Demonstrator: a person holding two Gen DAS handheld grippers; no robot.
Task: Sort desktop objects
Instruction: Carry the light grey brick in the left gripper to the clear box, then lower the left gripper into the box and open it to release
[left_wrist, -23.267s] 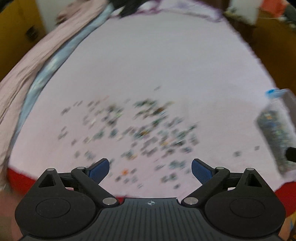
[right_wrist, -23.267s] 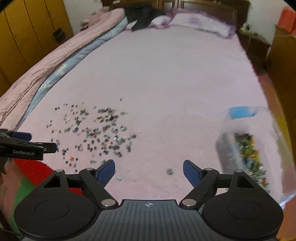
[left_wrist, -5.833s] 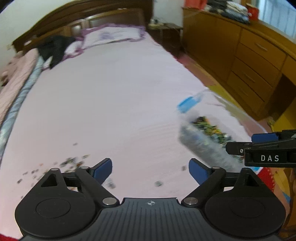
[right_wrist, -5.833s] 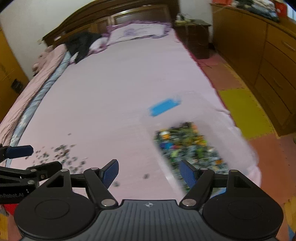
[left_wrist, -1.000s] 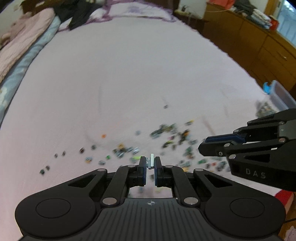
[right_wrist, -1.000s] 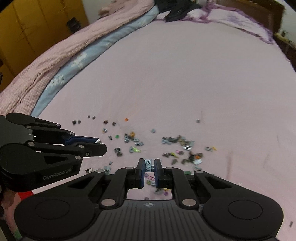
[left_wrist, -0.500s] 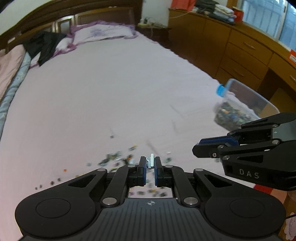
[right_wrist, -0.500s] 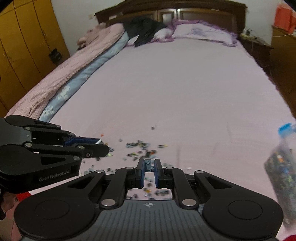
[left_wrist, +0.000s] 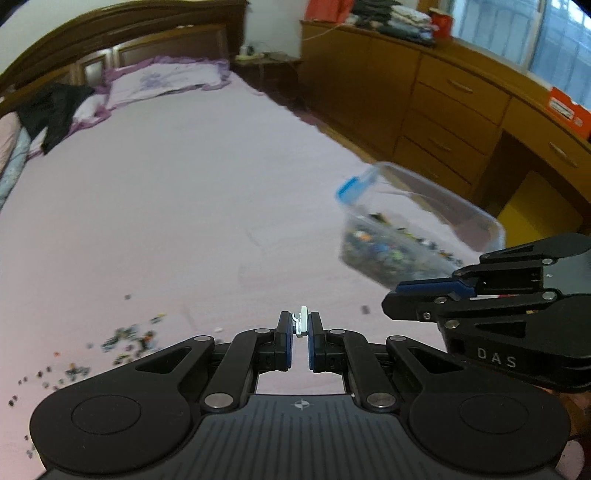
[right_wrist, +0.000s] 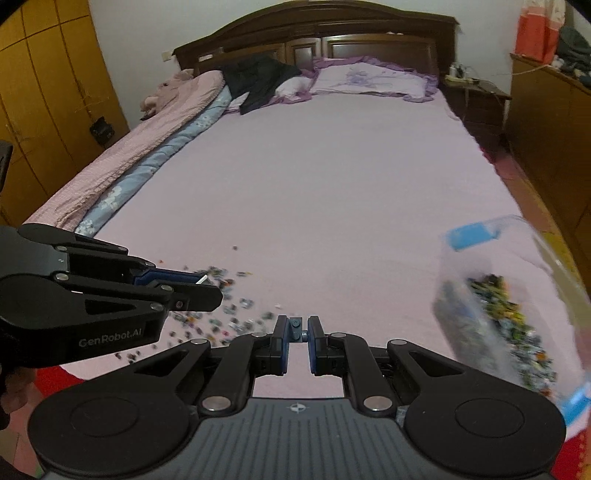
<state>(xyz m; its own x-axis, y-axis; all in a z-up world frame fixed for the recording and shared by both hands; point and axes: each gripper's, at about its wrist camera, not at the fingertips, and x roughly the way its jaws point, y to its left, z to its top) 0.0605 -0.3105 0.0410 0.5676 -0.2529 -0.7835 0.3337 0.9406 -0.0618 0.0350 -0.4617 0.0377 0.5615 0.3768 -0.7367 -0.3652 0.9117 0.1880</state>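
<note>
My left gripper (left_wrist: 299, 326) is shut on a small white and grey toy brick (left_wrist: 302, 322), held above the pink bed sheet (left_wrist: 166, 206). My right gripper (right_wrist: 296, 330) is shut on a small blue brick (right_wrist: 295, 328). A clear plastic box (left_wrist: 413, 236) with blue clips, partly filled with small bricks, stands on the bed at the right, ahead of both grippers; in the right wrist view this box (right_wrist: 495, 306) is blurred. Several loose bricks (left_wrist: 125, 338) lie scattered on the sheet at the lower left, and the same scatter (right_wrist: 221, 314) shows behind the left gripper (right_wrist: 207, 286).
Pillows (right_wrist: 365, 81) and dark clothing (right_wrist: 258, 79) lie at the headboard. A folded pink and blue quilt (right_wrist: 147, 155) runs along the bed's left side. Wooden drawers (left_wrist: 461, 122) stand to the right, yellow wardrobes (right_wrist: 48, 103) to the left.
Both grippers have swung from over the scattered bricks toward the clear box, each still gripping its brick. The box has come closer in both views and the scatter has slid to the left.
</note>
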